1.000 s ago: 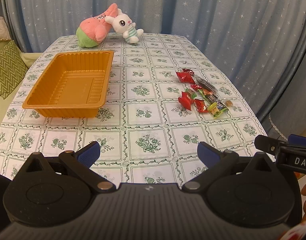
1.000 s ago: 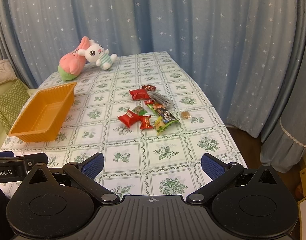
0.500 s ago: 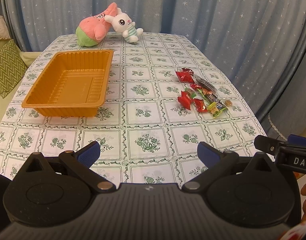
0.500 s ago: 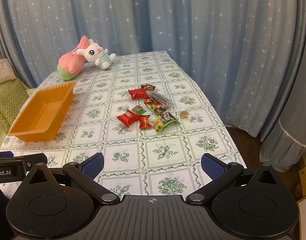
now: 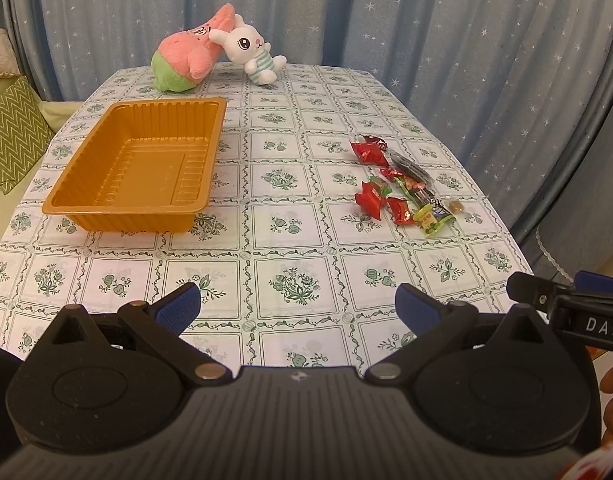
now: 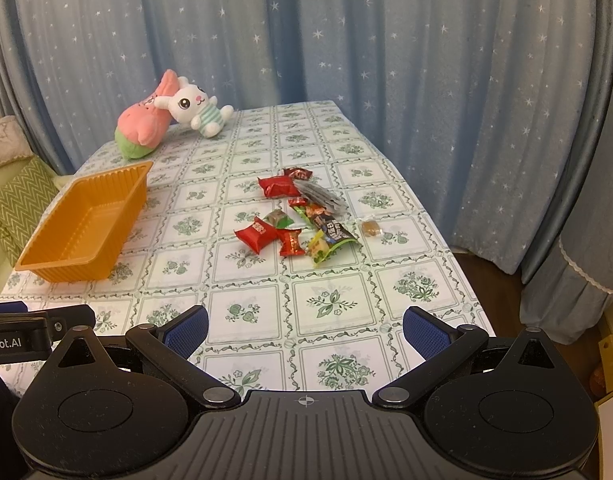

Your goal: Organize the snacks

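An empty orange plastic tray sits on the left half of the table. Several wrapped snacks lie in a loose pile on the right half: red packets, a green packet, a dark bar and a small brown candy. My left gripper hovers open over the near table edge, nothing between its blue pads. In the right wrist view my right gripper is likewise open and empty, well short of the snacks.
A pink and green plush and a white rabbit plush lean together at the far end of the patterned tablecloth. Blue starred curtains hang behind and right. A green zigzag cushion lies left of the table.
Both grippers have drifted slightly; the table and snacks sit a little lower in the views. Nothing was taken hold of.
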The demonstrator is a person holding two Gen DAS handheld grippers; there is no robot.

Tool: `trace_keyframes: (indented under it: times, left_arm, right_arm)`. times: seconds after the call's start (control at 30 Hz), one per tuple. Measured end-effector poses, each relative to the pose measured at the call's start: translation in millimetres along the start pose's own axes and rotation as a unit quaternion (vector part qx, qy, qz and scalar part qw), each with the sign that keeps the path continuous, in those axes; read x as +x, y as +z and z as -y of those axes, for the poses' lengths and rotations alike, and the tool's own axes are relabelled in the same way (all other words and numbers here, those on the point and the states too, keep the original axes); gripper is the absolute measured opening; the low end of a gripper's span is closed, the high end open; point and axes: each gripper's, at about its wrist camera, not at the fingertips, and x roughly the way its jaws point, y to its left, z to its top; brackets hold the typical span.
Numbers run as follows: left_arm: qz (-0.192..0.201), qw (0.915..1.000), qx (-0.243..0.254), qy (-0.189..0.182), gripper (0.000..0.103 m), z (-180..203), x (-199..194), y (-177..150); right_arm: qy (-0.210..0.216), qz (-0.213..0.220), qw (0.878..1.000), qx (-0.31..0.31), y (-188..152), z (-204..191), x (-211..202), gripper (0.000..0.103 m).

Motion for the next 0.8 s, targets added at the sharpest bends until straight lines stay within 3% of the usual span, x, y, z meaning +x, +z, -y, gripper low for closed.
trace_keyframes:
  times: [0.8]
  left_arm:
    - [-0.004,1.0,-0.006,-0.006,0.103,0.8,3.1,-2.5]
  right_arm:
    - [-0.003,-0.006,1.0,0.003,-4.3,-1.3,2.4,0.103]
